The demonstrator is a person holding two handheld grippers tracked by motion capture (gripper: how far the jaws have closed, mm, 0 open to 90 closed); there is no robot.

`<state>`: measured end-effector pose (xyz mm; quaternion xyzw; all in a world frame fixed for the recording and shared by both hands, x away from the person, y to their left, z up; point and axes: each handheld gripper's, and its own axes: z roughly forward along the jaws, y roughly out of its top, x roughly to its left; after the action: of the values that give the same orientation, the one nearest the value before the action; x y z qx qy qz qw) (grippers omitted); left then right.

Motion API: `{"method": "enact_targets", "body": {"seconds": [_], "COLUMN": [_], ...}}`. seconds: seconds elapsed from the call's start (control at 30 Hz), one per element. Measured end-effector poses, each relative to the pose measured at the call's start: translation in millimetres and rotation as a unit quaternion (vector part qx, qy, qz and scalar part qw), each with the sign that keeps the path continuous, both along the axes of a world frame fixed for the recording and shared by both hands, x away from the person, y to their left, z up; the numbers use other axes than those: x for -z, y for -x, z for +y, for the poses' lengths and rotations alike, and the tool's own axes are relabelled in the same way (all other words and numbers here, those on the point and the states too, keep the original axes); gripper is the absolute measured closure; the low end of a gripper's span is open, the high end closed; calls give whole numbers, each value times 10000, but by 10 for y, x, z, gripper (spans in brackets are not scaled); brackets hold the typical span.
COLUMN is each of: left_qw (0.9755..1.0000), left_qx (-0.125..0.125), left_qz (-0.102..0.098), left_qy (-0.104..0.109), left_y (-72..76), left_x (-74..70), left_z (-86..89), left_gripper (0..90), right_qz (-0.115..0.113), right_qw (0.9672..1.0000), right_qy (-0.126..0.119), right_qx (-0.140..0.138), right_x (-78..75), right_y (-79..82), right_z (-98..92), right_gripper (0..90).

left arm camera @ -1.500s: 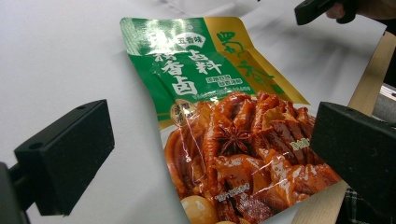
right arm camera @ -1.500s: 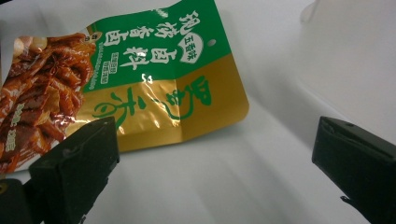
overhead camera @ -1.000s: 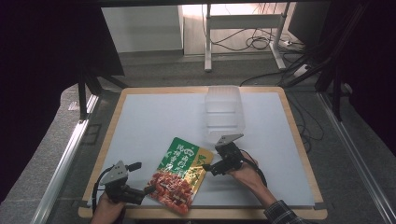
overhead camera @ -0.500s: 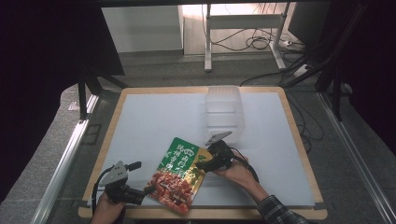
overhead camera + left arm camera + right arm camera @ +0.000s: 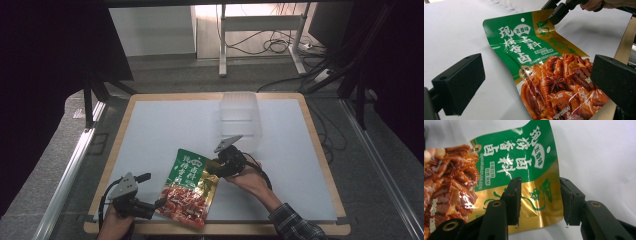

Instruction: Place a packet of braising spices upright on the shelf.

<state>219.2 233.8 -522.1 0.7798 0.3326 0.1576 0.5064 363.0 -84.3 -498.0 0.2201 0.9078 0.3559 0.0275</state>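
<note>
A food packet point(image 5: 192, 186), green at the top with reddish braised meat printed below, lies flat near the table's front edge. My left gripper point(image 5: 152, 191) rests at the packet's lower left, open. In the left gripper view its jaws point(image 5: 536, 82) stand wide apart and the packet point(image 5: 541, 65) lies on the table beyond and between them. My right gripper point(image 5: 213, 169) is at the packet's gold upper right corner. In the right gripper view it point(image 5: 541, 201) is open, one jaw over the gold corner point(image 5: 537, 195) and the other just off its edge.
A clear plastic container point(image 5: 240, 120) stands behind the right gripper, toward the back of the white mat point(image 5: 165, 125). The wooden table rim point(image 5: 310, 125) frames the mat. Cables and a desk leg lie on the floor beyond.
My right gripper has moved left and slightly forward onto the packet's gold corner. The left gripper and the packet have stayed put.
</note>
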Motion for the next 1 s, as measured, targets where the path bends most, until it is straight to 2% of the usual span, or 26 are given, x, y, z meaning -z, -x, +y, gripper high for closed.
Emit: {"method": "enact_targets", "body": {"seconds": [0.1, 0.13, 0.17, 0.2, 0.23, 0.33, 0.53, 0.6, 0.67, 0.77, 0.8, 0.83, 0.87, 0.93, 0.97, 1.0], "left_qw": [10000, 10000, 10000, 10000, 10000, 10000, 10000, 10000, 10000, 10000, 10000, 10000, 10000, 10000, 10000, 10000], "left_qx": [0, 0, -2, -2, 3, 7, 40, 36, 38, 43, 43, 44, 46, 46, 46, 45], "left_qz": [7, 10, 11, 11, 15, 14, 30, 36, 38, 42, 43, 43, 43, 47, 46, 46], "left_qy": [-17, -21, -31, -31, -32, -36, -69, -62, -58, -57, -56, -56, -56, -56, -57, -57], "left_y": [-1, -2, -3, -3, -3, -3, -6, -7, -8, -8, -8, -8, -8, -9, -9, -9], "left_x": [1, 2, 2, 2, 3, 5, 10, 11, 11, 12, 12, 12, 12, 12, 12, 12], "left_z": [0, 1, 1, 1, 1, -5, -16, -14, -11, -11, -11, -11, -11, -12, -12, -12], "left_gripper": [0, 0, 0, 0, 0, 0, 0, 0, 0, 0, 0, 0, 0, 0, 0, 0], "right_qz": [77, 77, 113, 113, 110, 33, 37, -11, -59, -82, -79, -155, -155, -185, -323, -351], "right_qw": [9998, 9998, 9994, 9994, 9981, 9971, 9973, 9967, 9964, 9963, 9963, 9951, 9951, 9940, 9935, 9933], "right_qy": [25, 25, 176, 176, 387, 496, 391, 430, 453, 433, 442, 571, 571, 682, 777, 824], "right_qx": [-190, -190, -290, -290, -473, -576, -626, -683, -714, -732, -734, -792, -792, -840, -762, -727], "right_x": [-29, -29, -43, -43, -33, -21, -43, -42, -31, -22, -12, 21, 21, 56, 75, 86], "right_y": [-21, -21, -21, -21, -21, -9, -41, -62, -82, -90, -91, -83, -83, -78, -72, -75], "right_z": [29, 29, 40, 40, 45, 45, 85, 138, 232, 278, 298, 329, 329, 353, 363, 369], "right_gripper": [667, 667, 675, 675, 670, 662, 635, 608, 544, 556, 600, 696, 696, 782, 831, 868]}}
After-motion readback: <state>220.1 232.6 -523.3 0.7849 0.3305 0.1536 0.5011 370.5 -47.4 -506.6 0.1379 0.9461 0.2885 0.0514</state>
